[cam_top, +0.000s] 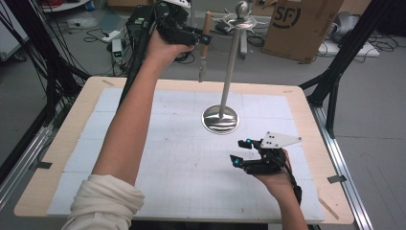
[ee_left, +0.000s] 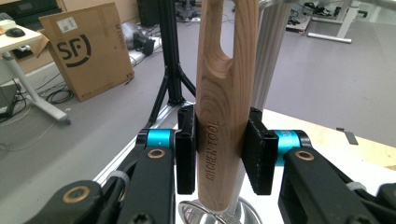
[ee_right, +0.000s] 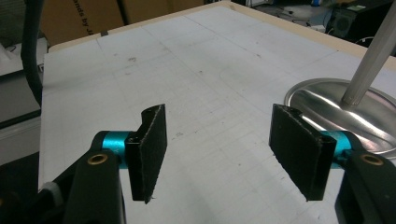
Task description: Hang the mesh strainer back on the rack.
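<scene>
High view: left gripper (cam_top: 203, 39), raised at 12 o'clock beyond the table (cam_top: 57, 143), clamps a wooden-handled kitchen tool (cam_top: 205, 45) beside the steel stand (cam_top: 229, 72).
Left gripper view: pads (ee_left: 186, 149) press the handle (ee_left: 224, 116).
Right gripper view: right gripper (ee_right: 217, 149) gapes wide, empty, stand base (ee_right: 341, 112) at 2 o'clock.

Smooth wooden utensil (ee_left: 224, 107), shiny metal stand (cam_top: 229, 72)

From my left claw's view the wooden utensil (ee_left: 224, 93) runs off the top edge and its lower tip off the bottom. The stand's pole (ee_right: 371, 65) is cut off top right in my right claw's view, hooks too small overhead.
</scene>
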`<state>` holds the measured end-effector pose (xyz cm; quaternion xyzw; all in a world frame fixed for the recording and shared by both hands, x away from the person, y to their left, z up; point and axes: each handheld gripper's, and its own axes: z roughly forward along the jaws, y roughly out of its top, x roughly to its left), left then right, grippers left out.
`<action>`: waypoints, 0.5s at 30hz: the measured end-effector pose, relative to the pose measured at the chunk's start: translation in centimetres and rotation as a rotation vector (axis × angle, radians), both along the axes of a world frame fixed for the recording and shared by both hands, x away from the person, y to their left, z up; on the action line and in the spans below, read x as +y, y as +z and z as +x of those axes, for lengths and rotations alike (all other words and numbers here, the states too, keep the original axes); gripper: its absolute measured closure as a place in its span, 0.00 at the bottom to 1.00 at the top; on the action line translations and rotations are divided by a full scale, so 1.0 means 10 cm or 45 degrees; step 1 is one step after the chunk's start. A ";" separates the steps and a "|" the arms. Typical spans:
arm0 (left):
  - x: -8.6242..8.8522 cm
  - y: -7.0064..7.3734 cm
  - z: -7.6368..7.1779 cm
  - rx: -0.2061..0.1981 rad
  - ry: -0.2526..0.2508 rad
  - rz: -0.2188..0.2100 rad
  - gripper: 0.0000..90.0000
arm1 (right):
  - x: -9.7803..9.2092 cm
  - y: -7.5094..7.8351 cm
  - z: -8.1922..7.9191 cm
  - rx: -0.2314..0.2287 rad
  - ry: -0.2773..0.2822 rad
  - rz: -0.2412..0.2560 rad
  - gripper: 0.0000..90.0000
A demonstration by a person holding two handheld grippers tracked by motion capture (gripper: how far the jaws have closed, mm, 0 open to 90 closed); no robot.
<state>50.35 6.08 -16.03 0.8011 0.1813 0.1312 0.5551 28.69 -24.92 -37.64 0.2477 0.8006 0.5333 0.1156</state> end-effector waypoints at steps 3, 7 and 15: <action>-0.03 0.02 -0.02 -0.009 -0.007 0.005 0.77 | 0.00 -0.01 0.01 0.001 -0.001 -0.002 0.41; -0.07 0.03 -0.03 -0.011 -0.005 0.025 0.77 | 0.01 0.00 0.00 0.005 0.000 -0.005 0.41; -0.19 -0.02 -0.03 -0.012 0.024 0.062 0.77 | 0.02 -0.01 0.00 0.005 0.002 -0.009 0.41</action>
